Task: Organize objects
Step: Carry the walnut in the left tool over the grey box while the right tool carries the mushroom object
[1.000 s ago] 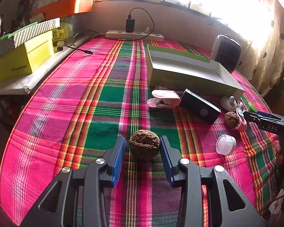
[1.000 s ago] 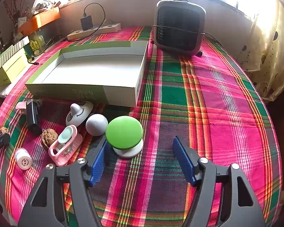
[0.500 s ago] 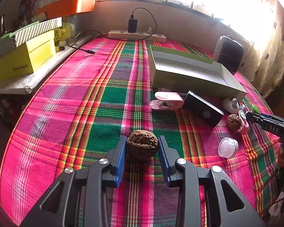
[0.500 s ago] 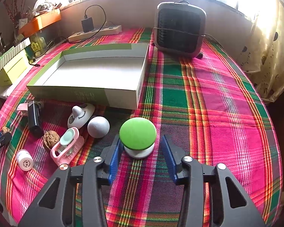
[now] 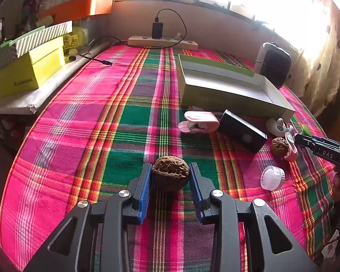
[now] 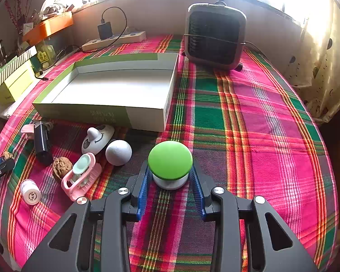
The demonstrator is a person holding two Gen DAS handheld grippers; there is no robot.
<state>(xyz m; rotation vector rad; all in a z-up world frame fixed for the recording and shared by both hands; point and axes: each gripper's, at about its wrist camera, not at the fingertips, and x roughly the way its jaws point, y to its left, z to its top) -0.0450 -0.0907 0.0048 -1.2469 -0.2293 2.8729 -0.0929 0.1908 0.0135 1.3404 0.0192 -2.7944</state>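
Observation:
My left gripper (image 5: 170, 176) is shut on a brown walnut (image 5: 170, 174) just above the plaid cloth. My right gripper (image 6: 170, 179) is shut on the white base of a green-topped round object (image 6: 170, 159). An open green-and-white box (image 6: 115, 90) lies behind it; it also shows in the left wrist view (image 5: 226, 88). Loose items lie in front of the box: a second walnut (image 6: 61, 167), a pink clip (image 6: 81, 179), a grey ball (image 6: 118, 152), a white smiley toy (image 6: 97, 138), a black box (image 6: 42, 141) and a small white jar (image 6: 30, 191).
A dark fan heater (image 6: 215, 36) stands behind the box at the right. A power strip (image 5: 162, 42) with a charger lies by the back wall. Yellow and striped boxes (image 5: 29, 68) sit on a side shelf at the left. A curtain (image 6: 321, 68) hangs at the right.
Both grippers have closed: the left one onto the walnut, the right one moved in around the green-topped object and shut on its base.

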